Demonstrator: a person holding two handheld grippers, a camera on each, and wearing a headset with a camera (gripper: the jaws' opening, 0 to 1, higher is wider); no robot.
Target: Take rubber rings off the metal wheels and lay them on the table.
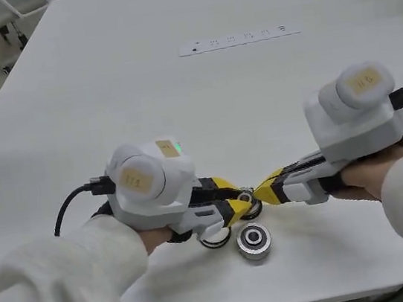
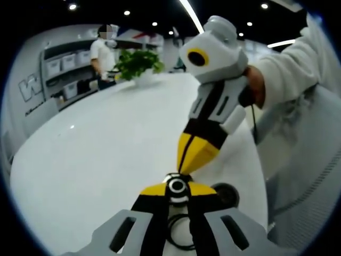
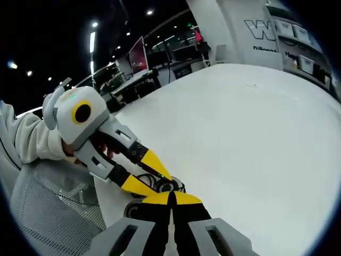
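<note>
My left gripper (image 1: 241, 207) points right and is shut on a small metal wheel (image 1: 251, 202), held just above the white table (image 1: 180, 109). In the left gripper view the wheel (image 2: 177, 186) sits between the yellow jaw tips. My right gripper (image 1: 262, 190) comes in from the right with its jaws shut, pinching the wheel's black rubber ring at the rim. In the right gripper view its tips (image 3: 170, 196) meet that wheel (image 3: 165, 185). A loose black rubber ring (image 1: 216, 240) lies on the table under the left gripper. Beside it lies a second metal wheel (image 1: 253, 241), with a bare rim.
A white power strip (image 1: 238, 39) lies far back on the table. The table's front edge runs close behind the wheels. A black cable (image 1: 67, 207) trails from the left gripper. A potted plant (image 2: 136, 64) and a standing person (image 2: 104, 53) are at the table's far end.
</note>
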